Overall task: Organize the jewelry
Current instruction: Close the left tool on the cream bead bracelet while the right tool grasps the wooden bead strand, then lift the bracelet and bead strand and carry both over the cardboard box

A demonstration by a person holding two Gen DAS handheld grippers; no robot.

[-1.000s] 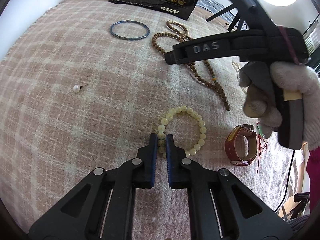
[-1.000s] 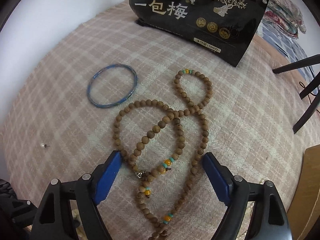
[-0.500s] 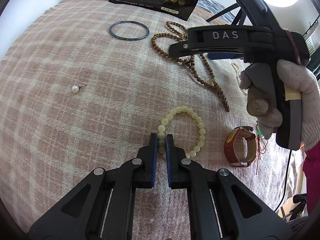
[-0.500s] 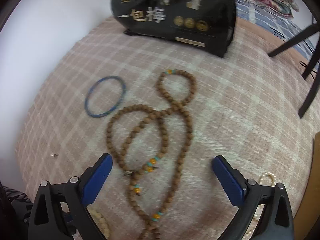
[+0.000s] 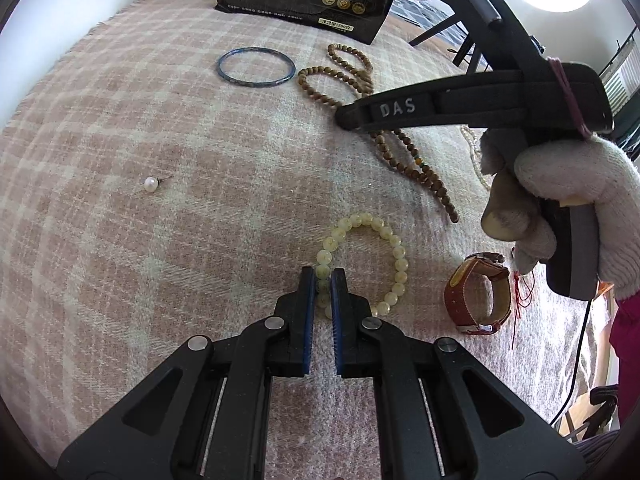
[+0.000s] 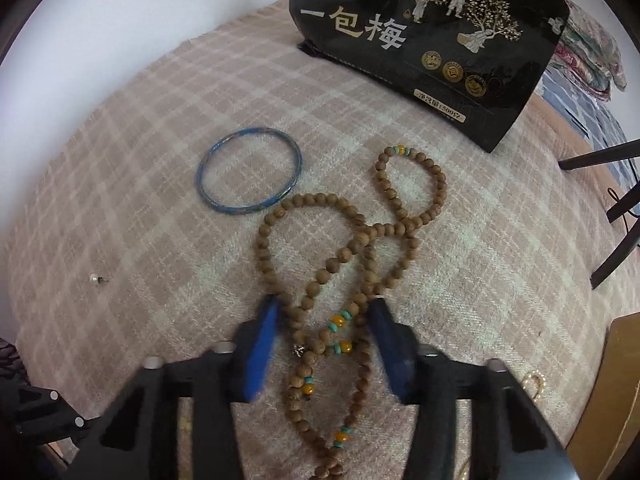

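My left gripper (image 5: 323,276) is shut on the near left side of a pale yellow bead bracelet (image 5: 394,252) that lies on the checked blanket (image 5: 120,128). My right gripper (image 6: 325,308) is open, its blue pads either side of several strands of a long brown wooden bead necklace (image 6: 344,256) with orange and turquoise beads. The jaws are narrower than before and stand apart from the beads at the tips. The right gripper also shows in the left wrist view (image 5: 348,116), over the necklace (image 5: 424,172).
A blue bangle (image 6: 248,176) lies left of the necklace. A pearl stud (image 5: 150,184) sits at the left. A red-strap watch (image 5: 476,296) lies at the right, with a white pearl strand (image 5: 472,152) behind the gloved hand. A black bag (image 6: 432,40) stands at the back.
My right gripper has come down over the wooden necklace and its jaws have narrowed around the strands. My left gripper has stayed shut on the yellow bracelet.
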